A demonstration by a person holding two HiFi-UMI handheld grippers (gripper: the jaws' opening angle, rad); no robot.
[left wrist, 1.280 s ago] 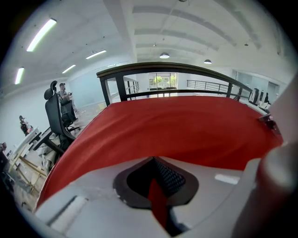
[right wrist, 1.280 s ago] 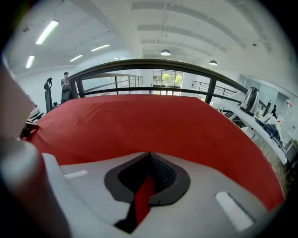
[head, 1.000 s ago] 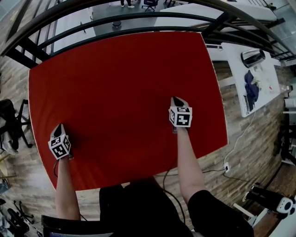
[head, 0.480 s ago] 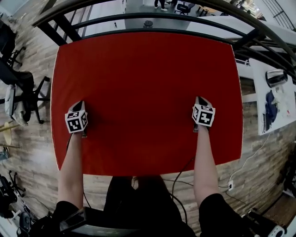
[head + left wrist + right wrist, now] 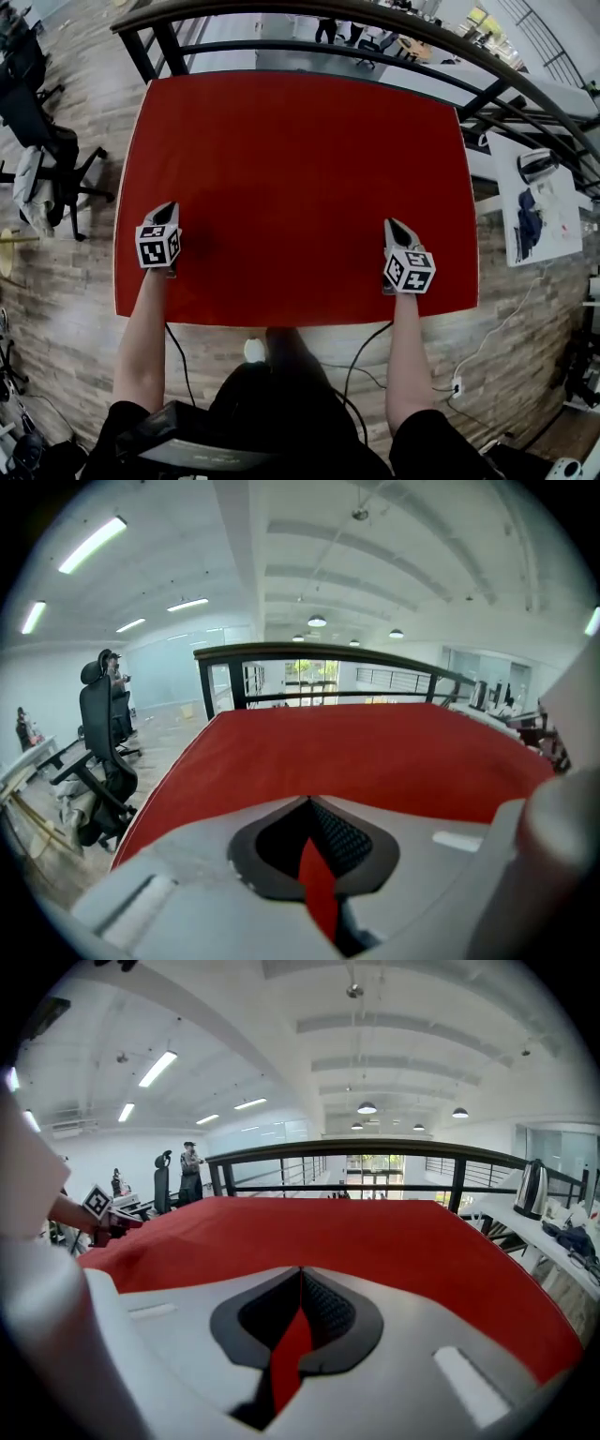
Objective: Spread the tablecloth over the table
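Red tablecloth [image 5: 300,159] lies across the whole table top. The table itself is hidden under it. Surface reads flat, with no big folds in the head view. The near hem runs just ahead of the person's body.

Left gripper [image 5: 168,208] sits near the left hem, jaws pressed together on a thin red fold [image 5: 319,883] of the cloth. Right gripper [image 5: 391,225] sits near the right hem, clamped on a like fold [image 5: 286,1349]. Both pinch points are a little in from the near hem, well apart from each other.

Risks, as judged from here:
- Uneven pull. The cloth already looks slightly askew, its near right corner lower in the head view than its left. If one hand hauls harder, the skew grows.
- Over-pull toward the body. This would drag the far hem, by the black railing [image 5: 309,45], back onto the top and bare that edge. How much cloth hangs over there cannot be told.
- Thin bite. Only a narrow fold sits in each pair of jaws, so a sharp tug could slip it free on one side and the cloth would swing.
- Lifting while clamped. This raises ridges at both pinches and may leave creases on release.
- Loose cable [image 5: 361,352] on the floor below the near hem is a trip hazard on any step back.
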